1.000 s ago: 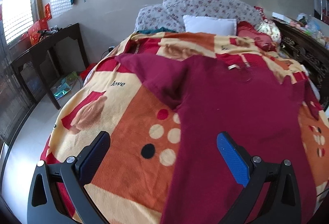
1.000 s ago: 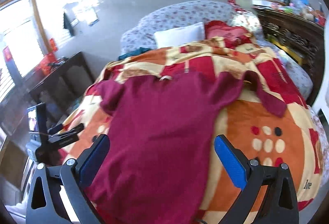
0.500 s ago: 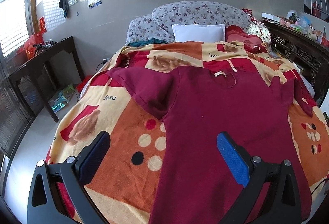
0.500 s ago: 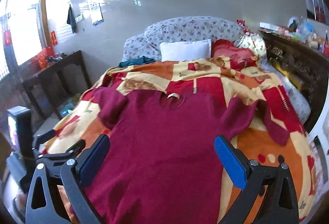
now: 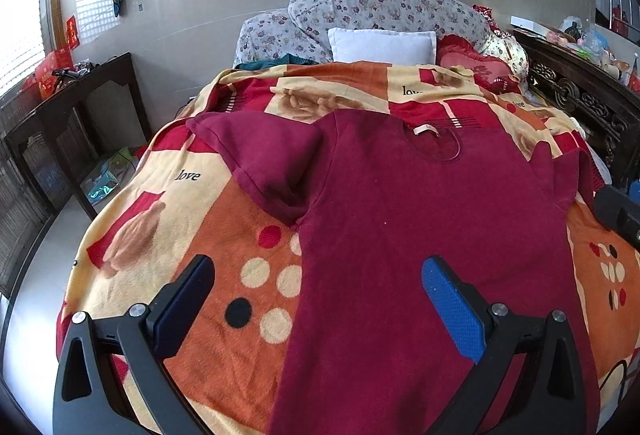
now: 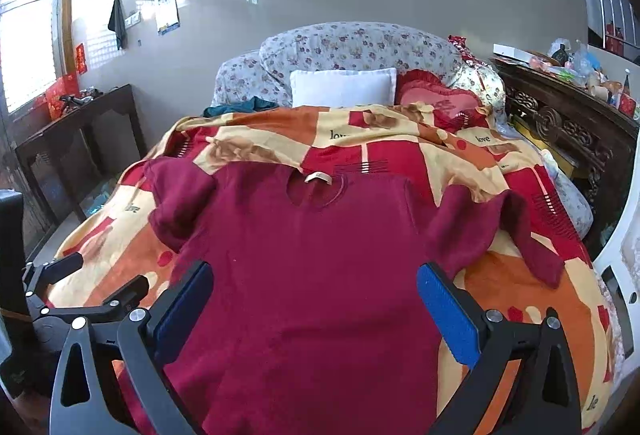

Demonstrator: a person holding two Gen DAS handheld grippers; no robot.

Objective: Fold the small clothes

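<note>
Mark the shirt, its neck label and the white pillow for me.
shirt [image 6: 312, 275]: right wrist view, middle of the chest.
neck label [image 6: 318, 177]: right wrist view, middle of the strip.
white pillow [image 5: 382, 45]: left wrist view, middle of its front face.

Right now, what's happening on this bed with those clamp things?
A person is holding a two-finger gripper in each hand, about to fold a dark red shirt spread flat, neck away, on a patterned blanket. Both the left gripper and the right gripper are open above the shirt's lower part, gripping nothing. One sleeve is crumpled toward the bed's edge. No fold has been made yet.
</note>
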